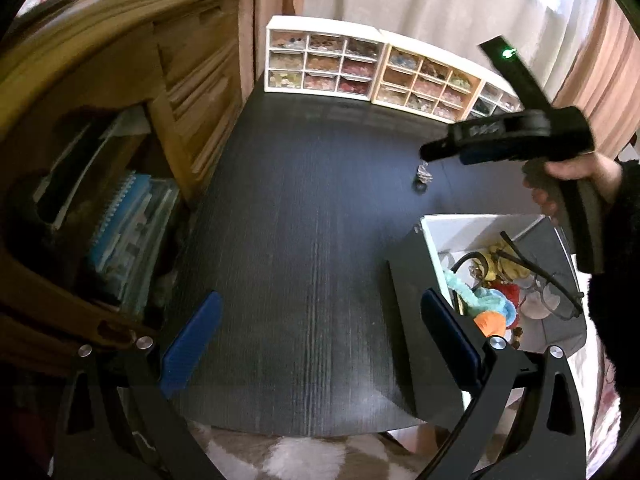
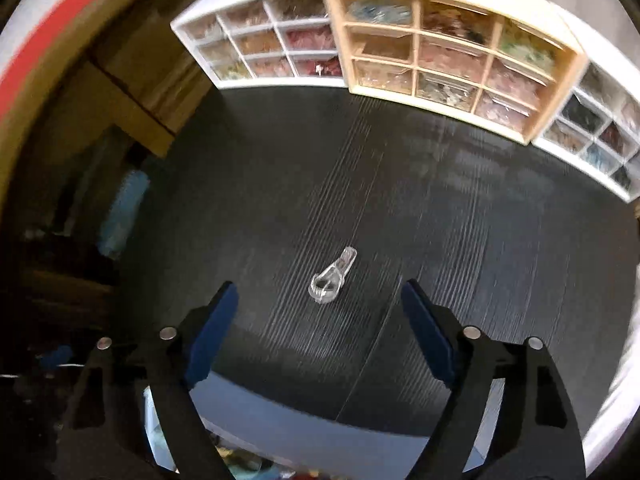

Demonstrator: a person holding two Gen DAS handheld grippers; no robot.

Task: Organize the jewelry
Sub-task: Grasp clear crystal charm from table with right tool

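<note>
A small clear plastic clip lies on the black table, just ahead of and between my right gripper's open blue pads. My right gripper is open and empty above it. In the left wrist view the right gripper hovers over the same small clip on the table. My left gripper is open and empty near the table's front edge. A box at the right holds tangled accessories, among them glasses and colourful scrunchies.
Small drawer organizers, white and beige, stand along the table's back edge; they also show in the right wrist view. A wooden shelf unit with books stands at the left. Curtains hang behind.
</note>
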